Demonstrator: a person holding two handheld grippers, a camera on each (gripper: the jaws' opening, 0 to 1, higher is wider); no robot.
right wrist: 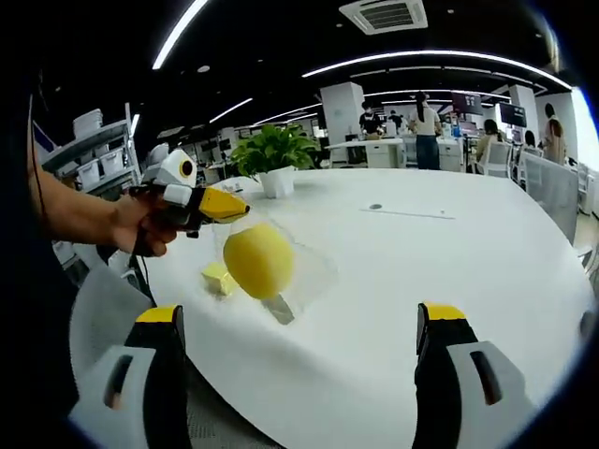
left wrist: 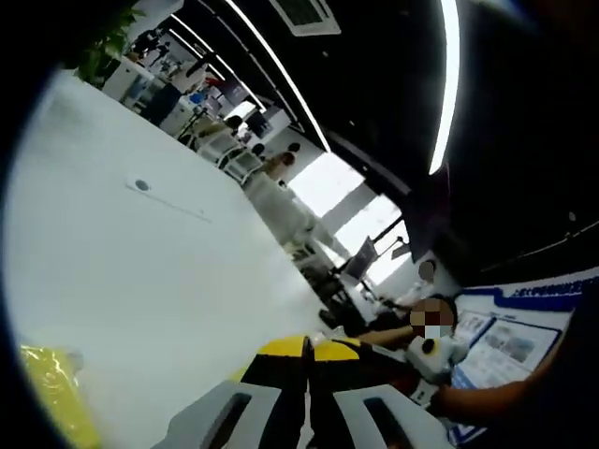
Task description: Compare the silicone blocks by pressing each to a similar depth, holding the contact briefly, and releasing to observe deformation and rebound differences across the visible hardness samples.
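A round yellow silicone block (right wrist: 257,260) hangs inside a clear plastic bag (right wrist: 304,271) just above the white table (right wrist: 449,253), casting a shadow below it. My left gripper (right wrist: 232,206), held by a hand, pinches the bag's top; its yellow-tipped jaws are closed together. A small pale yellow block (right wrist: 217,278) lies on the table beside the bag. In the left gripper view my left gripper (left wrist: 308,348) points across the table (left wrist: 140,281), with a yellow bagged piece (left wrist: 51,398) at the lower left. My right gripper (right wrist: 299,318) stands wide open near the table's edge, nothing between its fingers.
A potted plant (right wrist: 273,150) stands at the table's far side. A small round port (right wrist: 375,207) sits in the tabletop. Shelving with bins (right wrist: 94,150) is at the left, and people stand by desks (right wrist: 412,122) at the back. A seated person (left wrist: 426,327) is beyond the table.
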